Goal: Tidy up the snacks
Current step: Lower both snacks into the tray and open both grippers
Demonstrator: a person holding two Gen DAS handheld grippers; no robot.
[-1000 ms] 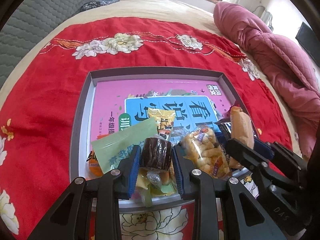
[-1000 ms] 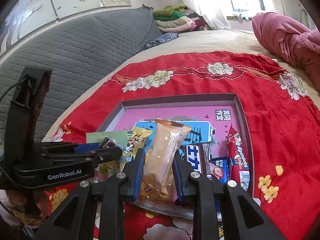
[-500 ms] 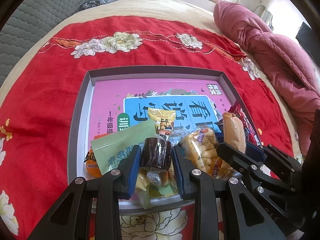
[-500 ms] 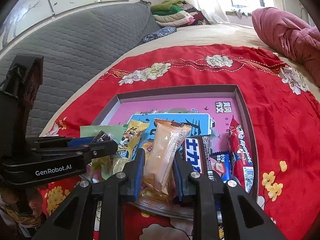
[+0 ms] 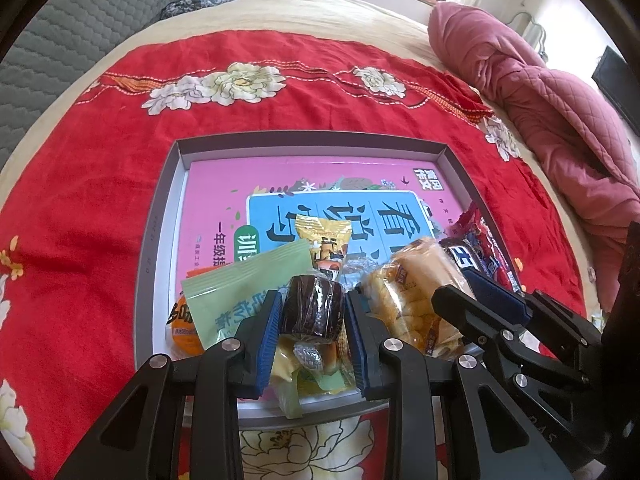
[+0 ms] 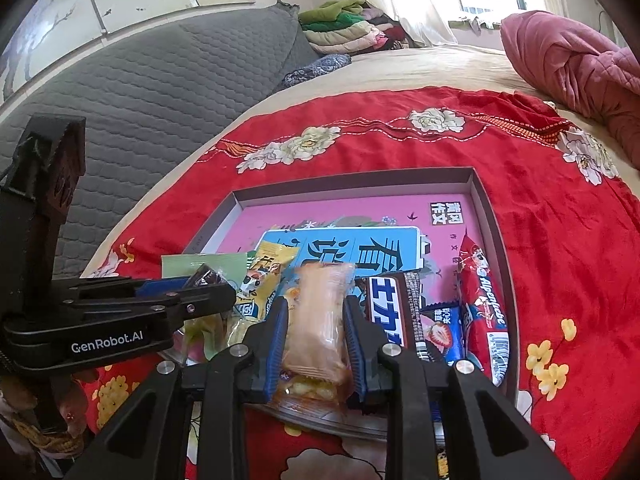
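My left gripper point(image 5: 312, 312) is shut on a dark brown wrapped cake point(image 5: 314, 304), held just above the near end of the grey tray point(image 5: 160, 240). In the right wrist view the right gripper point(image 6: 314, 312) has its jaws opening around a tan bread packet point(image 6: 324, 288). The packet is blurred and tips forward onto the snack pile point(image 5: 400, 312). It still lies between the blue pads. In the tray lie a green packet point(image 5: 236, 292), a yellow packet point(image 5: 324, 236), a chocolate bar point(image 6: 390, 308), a red candy stick point(image 6: 480, 296) and a pink book point(image 5: 224, 200).
The tray rests on a red flowered cloth point(image 5: 100, 200) spread over a bed. A pink quilt point(image 5: 540, 100) is bunched at the right. A grey quilted headboard point(image 6: 140, 88) rises at the left, with folded clothes point(image 6: 344, 24) behind it.
The bread packet stood upright between the right fingers; it now leans down onto the pile as those fingers spread slightly. The left gripper and its brown cake have not moved.
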